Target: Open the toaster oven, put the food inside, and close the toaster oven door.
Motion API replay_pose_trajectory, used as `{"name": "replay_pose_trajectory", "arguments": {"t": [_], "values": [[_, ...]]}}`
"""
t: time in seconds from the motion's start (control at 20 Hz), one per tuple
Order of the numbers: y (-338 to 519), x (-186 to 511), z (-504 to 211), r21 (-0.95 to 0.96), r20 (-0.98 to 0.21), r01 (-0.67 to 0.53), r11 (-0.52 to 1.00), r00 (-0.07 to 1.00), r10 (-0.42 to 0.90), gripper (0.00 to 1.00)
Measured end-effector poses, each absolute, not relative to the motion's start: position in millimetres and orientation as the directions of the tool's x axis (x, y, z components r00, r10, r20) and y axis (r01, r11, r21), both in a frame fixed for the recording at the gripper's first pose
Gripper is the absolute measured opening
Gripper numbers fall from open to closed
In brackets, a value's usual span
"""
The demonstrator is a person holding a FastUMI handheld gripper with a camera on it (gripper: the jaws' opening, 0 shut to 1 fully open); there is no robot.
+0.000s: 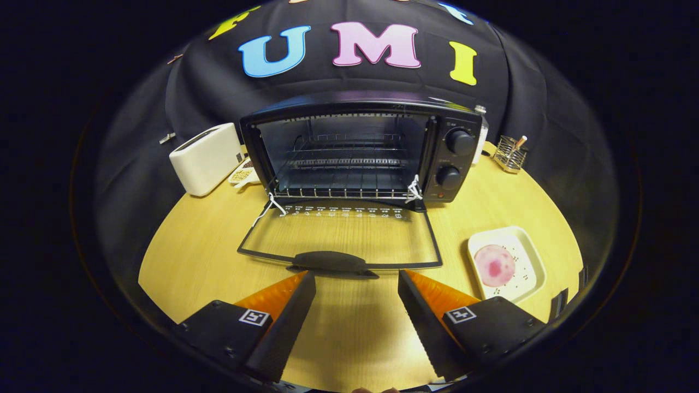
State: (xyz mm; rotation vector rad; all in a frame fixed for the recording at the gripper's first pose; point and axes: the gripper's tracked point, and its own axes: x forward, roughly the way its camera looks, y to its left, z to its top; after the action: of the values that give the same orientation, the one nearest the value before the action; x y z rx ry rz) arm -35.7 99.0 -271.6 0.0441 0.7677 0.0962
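Note:
A black toaster oven [360,147] stands at the back of the round wooden table, its glass door [341,234] folded down flat toward me. The wire rack [347,164] inside is bare. The door's black handle [331,262] lies just ahead of my fingertips. My gripper [356,279] is open, with nothing between its orange-and-black fingers [284,305], only bare table. The food, a round pink slice [494,265], lies on a cream square plate [529,251] to the right of the door, just beyond my right finger.
A white toaster [206,158] stands left of the oven, with a small dish [243,174] between them. A wire holder [510,154] sits at the back right, and a white bottle [481,136] is behind the oven's right side. The table's edge [158,295] curves close on both sides.

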Motion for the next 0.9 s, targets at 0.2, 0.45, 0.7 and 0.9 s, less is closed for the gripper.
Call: {"name": "replay_pose_trajectory", "arguments": {"t": [0.2, 0.45, 0.7, 0.9], "values": [[66, -47, -248, 0.099, -0.699, -0.114, 0.989, 0.699, 0.151, 1.00], [-11, -51, -223, 0.072, -0.726, -0.146, 0.987, 0.671, 0.152, 1.00], [-96, -45, -216, 0.150, -0.756, -0.076, 0.986, 0.634, 0.164, 1.00], [-145, -36, -233, 0.219, -0.790, -0.028, 0.975, 0.582, 0.194, 1.00]]}}
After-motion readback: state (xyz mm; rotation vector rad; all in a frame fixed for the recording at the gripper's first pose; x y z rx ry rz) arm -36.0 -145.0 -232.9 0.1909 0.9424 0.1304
